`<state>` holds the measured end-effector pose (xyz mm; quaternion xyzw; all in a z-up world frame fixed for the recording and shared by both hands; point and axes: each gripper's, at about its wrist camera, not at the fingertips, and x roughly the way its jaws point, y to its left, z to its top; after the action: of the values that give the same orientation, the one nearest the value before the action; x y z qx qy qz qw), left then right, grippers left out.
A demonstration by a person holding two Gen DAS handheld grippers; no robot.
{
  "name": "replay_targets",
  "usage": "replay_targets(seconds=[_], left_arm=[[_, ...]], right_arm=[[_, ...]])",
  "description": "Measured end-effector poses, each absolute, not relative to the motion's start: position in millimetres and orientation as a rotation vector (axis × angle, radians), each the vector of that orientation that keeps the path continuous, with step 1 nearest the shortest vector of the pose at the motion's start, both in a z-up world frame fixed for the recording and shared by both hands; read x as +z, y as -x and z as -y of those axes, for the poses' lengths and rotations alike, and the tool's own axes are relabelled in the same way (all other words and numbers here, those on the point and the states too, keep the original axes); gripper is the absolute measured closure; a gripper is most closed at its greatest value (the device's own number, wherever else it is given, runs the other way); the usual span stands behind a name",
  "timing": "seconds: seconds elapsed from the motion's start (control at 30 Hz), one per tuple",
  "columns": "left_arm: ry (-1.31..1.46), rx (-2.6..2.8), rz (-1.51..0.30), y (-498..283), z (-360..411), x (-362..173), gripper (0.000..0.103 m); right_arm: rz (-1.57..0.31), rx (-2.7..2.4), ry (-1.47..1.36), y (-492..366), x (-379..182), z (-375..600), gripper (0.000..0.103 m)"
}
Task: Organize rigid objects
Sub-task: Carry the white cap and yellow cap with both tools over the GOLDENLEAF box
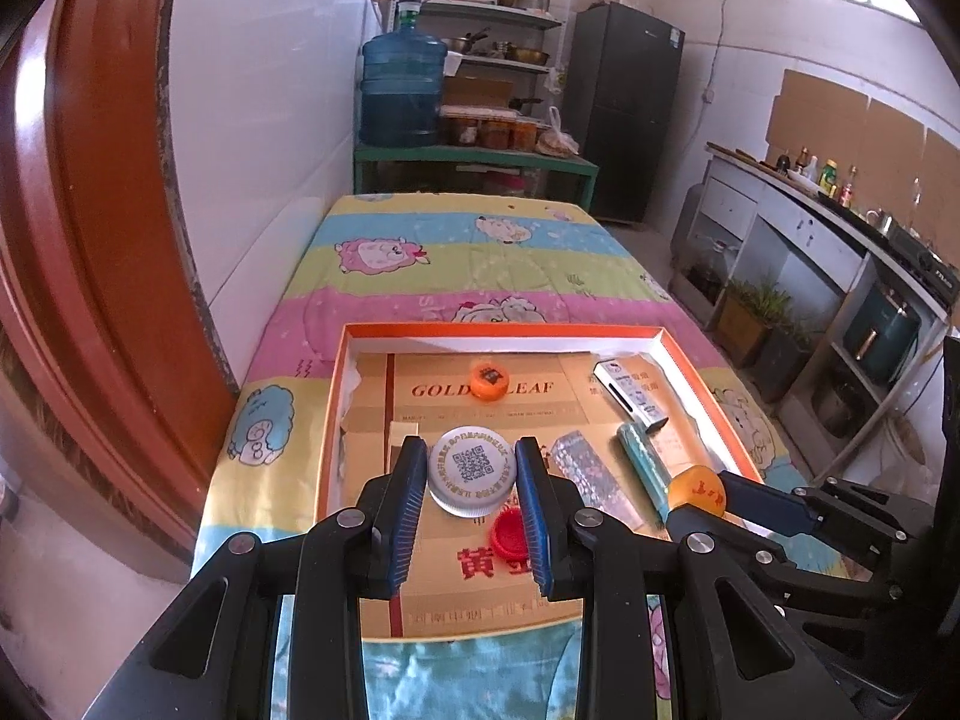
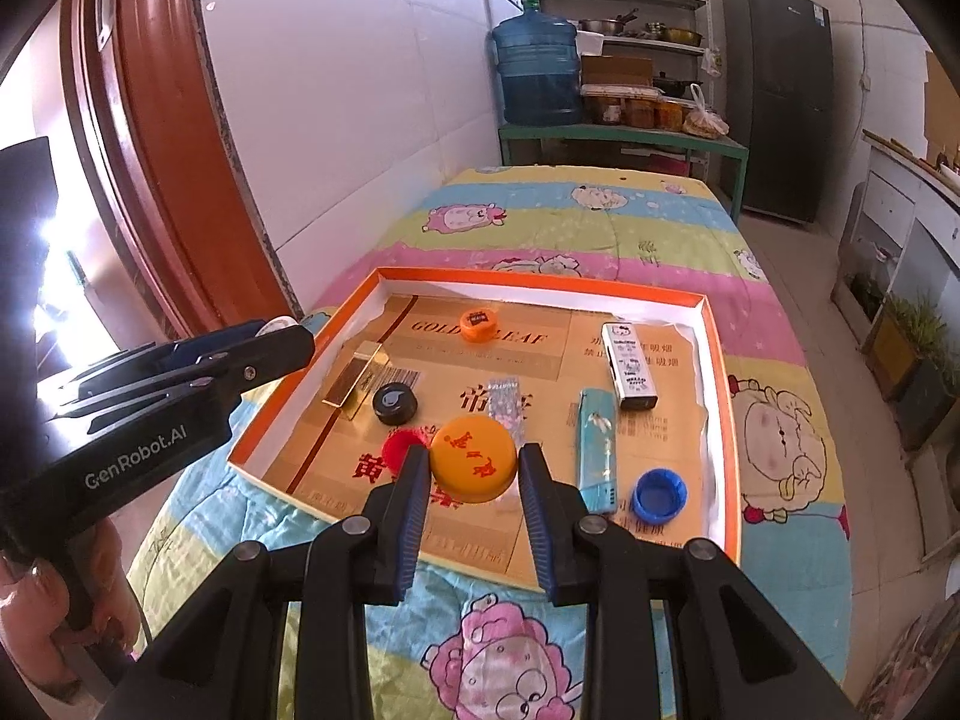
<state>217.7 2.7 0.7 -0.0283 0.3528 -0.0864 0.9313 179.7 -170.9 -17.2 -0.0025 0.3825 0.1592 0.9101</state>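
In the left wrist view, the left tongs [image 1: 472, 473] pinched a white cap [image 1: 472, 471] above the near part of the tray [image 1: 690, 354], apparently to carry it to a spot.

In the right wrist view, the right tongs [image 2: 474, 461] clamped an orange cap [image 2: 474, 459] over the tray's near edge, beside a red cap [image 2: 401, 447], probably to group caps together.
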Motion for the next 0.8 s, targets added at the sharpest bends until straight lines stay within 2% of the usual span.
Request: replay_targets(seconds=[0.8], left_arm=[[0.052, -0.196, -0.74, -268.5, 15.6, -2.8, 0.072]], right_arm=[[-0.808, 0.308, -0.004, -226.8, -23.3, 181.5, 0.072]])
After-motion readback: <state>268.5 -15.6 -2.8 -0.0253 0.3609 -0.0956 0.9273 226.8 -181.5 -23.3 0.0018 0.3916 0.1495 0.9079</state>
